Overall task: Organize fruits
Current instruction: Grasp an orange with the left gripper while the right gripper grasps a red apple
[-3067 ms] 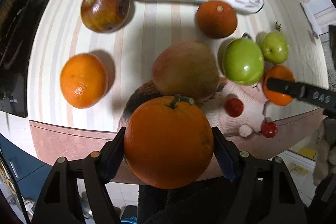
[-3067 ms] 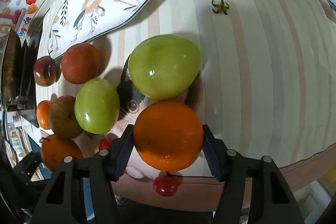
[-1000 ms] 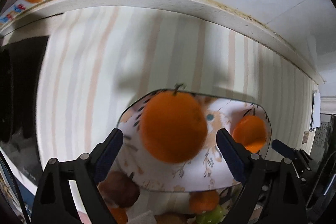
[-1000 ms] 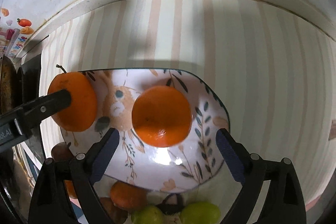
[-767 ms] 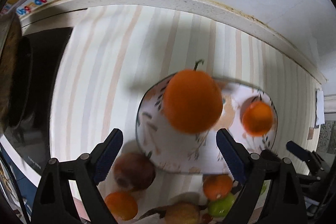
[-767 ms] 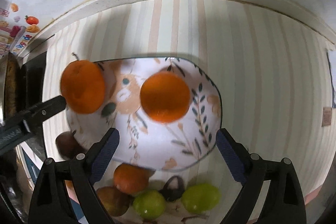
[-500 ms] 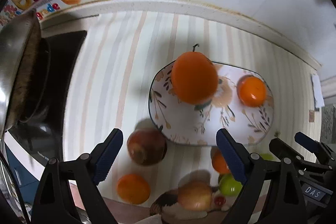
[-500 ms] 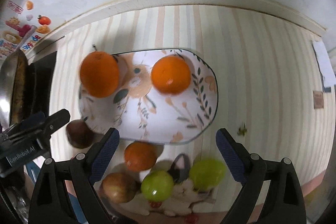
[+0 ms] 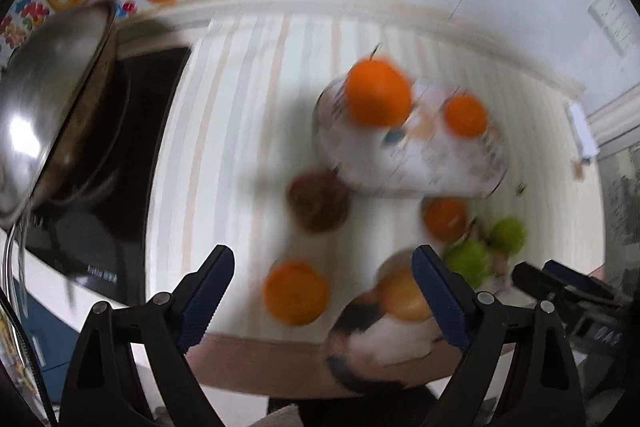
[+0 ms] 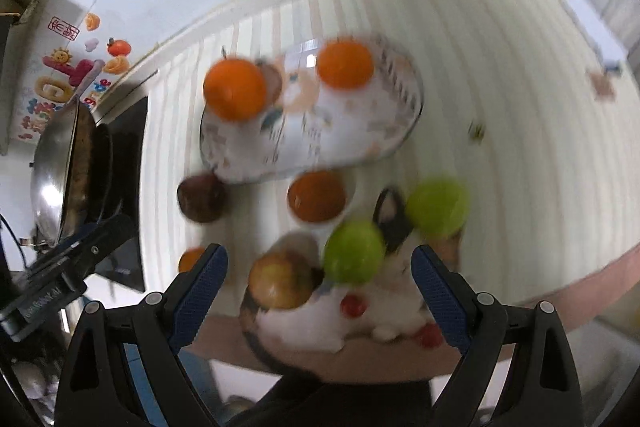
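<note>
Both views are motion-blurred. The floral plate [image 9: 432,175] [image 10: 340,143] holds two oranges, a stemmed one [image 9: 378,97] [image 10: 235,89] and a smaller one [image 9: 465,116] [image 10: 345,64]. On the striped cloth near it lie a dark red apple [image 9: 318,201] [image 10: 201,197], two more oranges [image 9: 445,219] [image 9: 296,293] [image 10: 317,197], two green apples [image 9: 468,263] [image 10: 438,207] [image 10: 354,253] and a yellowish apple [image 9: 402,297] [image 10: 280,279]. My left gripper [image 9: 322,293] and right gripper [image 10: 318,287] are both open and empty, high above the near edge.
A steel wok [image 9: 48,115] [image 10: 64,171] sits on a black stove [image 9: 132,147] at the left. A cat-shaped mat [image 9: 384,339] [image 10: 384,291] with small red tomatoes [image 10: 354,305] lies at the table's front edge. A wall with stickers [image 10: 68,75] stands behind.
Both grippers let go of their oranges on the plate, then drew back and up. The whole fruit spread has come into view and looks smaller.
</note>
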Demonstrator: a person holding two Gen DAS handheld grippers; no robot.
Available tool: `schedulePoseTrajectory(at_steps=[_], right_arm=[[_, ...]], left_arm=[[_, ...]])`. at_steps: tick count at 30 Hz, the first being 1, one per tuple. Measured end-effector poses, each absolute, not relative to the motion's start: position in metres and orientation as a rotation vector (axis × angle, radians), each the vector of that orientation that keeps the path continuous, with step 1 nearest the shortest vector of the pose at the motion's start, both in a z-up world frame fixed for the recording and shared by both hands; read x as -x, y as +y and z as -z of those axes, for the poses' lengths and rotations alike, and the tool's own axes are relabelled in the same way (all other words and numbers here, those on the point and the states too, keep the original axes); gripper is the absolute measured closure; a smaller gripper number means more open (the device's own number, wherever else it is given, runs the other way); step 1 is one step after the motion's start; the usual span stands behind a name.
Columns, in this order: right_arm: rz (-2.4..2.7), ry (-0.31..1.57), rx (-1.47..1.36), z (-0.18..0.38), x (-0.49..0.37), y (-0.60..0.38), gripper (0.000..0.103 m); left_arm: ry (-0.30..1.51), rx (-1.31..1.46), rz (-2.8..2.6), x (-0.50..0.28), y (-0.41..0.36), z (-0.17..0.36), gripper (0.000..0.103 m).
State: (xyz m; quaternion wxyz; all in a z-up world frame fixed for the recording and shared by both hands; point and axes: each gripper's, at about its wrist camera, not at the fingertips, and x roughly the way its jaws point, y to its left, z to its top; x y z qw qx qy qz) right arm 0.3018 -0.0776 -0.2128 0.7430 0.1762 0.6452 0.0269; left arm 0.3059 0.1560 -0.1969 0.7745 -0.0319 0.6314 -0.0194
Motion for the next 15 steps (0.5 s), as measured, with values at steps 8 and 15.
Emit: schedulePoseTrajectory(at_steps=[8,15], right_arm=[[-0.107,1.525,-0.423,0.275,-0.285,-0.043,0.009],[-0.133,1.568,-0.367,0.296,-0.288,-0.017,0.011]], left_arm=[[1.575,0.008,0.019,-0.301,0.167,0.294,0.012],[1.594,-0.036,0.043,-0.31,0.152,0.339,0.04]])
